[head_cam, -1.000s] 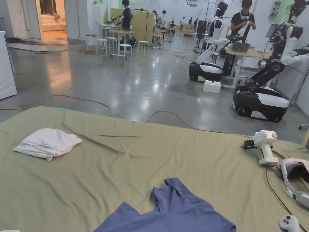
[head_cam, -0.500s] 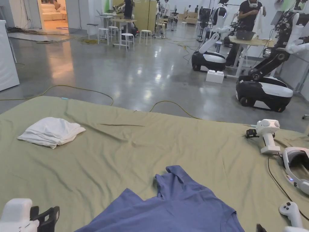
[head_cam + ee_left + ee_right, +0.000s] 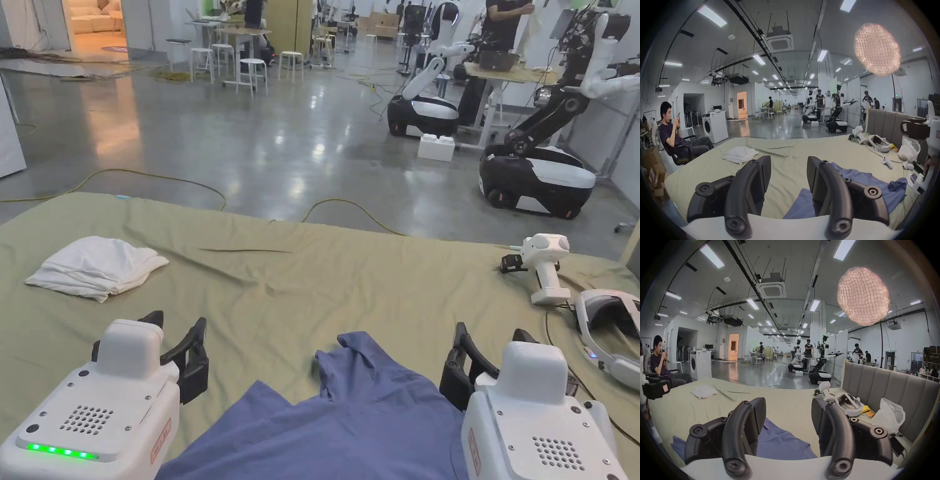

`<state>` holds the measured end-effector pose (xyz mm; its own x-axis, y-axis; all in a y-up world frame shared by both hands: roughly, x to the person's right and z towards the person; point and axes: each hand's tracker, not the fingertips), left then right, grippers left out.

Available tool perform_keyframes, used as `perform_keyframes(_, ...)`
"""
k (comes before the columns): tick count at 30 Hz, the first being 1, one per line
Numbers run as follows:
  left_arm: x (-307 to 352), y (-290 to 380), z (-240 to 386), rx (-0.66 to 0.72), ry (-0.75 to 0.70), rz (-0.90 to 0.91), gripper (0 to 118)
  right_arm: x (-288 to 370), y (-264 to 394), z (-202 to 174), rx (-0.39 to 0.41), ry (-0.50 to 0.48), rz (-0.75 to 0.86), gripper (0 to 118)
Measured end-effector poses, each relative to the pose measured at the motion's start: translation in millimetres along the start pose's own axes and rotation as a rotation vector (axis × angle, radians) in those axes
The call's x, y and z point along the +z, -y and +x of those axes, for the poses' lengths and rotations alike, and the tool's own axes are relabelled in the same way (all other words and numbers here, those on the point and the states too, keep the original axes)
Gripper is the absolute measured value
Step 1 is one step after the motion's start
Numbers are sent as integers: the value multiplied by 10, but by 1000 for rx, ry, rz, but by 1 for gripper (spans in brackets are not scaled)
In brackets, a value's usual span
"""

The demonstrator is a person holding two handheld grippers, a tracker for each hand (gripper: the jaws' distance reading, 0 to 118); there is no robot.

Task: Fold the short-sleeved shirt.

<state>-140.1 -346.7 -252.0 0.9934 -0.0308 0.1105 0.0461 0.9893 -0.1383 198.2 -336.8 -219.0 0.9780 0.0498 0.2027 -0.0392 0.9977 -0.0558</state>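
A crumpled blue short-sleeved shirt (image 3: pixel 369 419) lies on the olive bed sheet (image 3: pixel 281 300) at the near edge, one sleeve bunched up toward the far side. My left gripper (image 3: pixel 178 340) hovers over the sheet just left of the shirt, jaws open and holding nothing. My right gripper (image 3: pixel 490 350) hovers over the shirt's right part, jaws also open. In the left gripper view the blue shirt (image 3: pixel 867 183) lies behind the right jaw of the left gripper (image 3: pixel 788 170). In the right gripper view the shirt (image 3: pixel 779 439) spreads below the right gripper (image 3: pixel 788 410).
A folded white garment (image 3: pixel 94 267) rests at the far left of the bed. A white handheld device (image 3: pixel 544 265), a headset (image 3: pixel 609 340) and cables sit at the right. A padded headboard (image 3: pixel 883 386) and a plastic bag (image 3: pixel 888 415) bound the right side. A person (image 3: pixel 675 129) sits left of the bed.
Both grippers have come up into the head view from the bottom edge, on either side of the blue shirt. The camera tilted down a little. The shirt lies as before.
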Motion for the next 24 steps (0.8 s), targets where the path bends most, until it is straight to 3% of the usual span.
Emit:
perform_keyframes(1,-11,-12,12,1,-9,5,34,-10,-3,-14,-2,-1,0,53)
perform_keyframes(3,-7,-28,35,-11,-45,33,13,-17,16,-42,2,10,12,13)
perform_keyframes(6,31,-45,21,14,-44,73,1,-23,41,-33,-12,24,20,0)
perform_keyframes(7,46,-44,27,22,-69,88,0,-9,54,-14,-51,-1,37,0)
perform_keyframes(9,39,-46,13,27,-81,91,0,-19,75,-44,-32,49,40,0)
perform_keyframes(16,-51,96,-286,44,-104,-1,0,-88,113,-102,17,31,29,0)
perform_keyframes(24,-91,634,-1183,111,-134,-372,0,-248,259,-155,20,-15,-36,0)
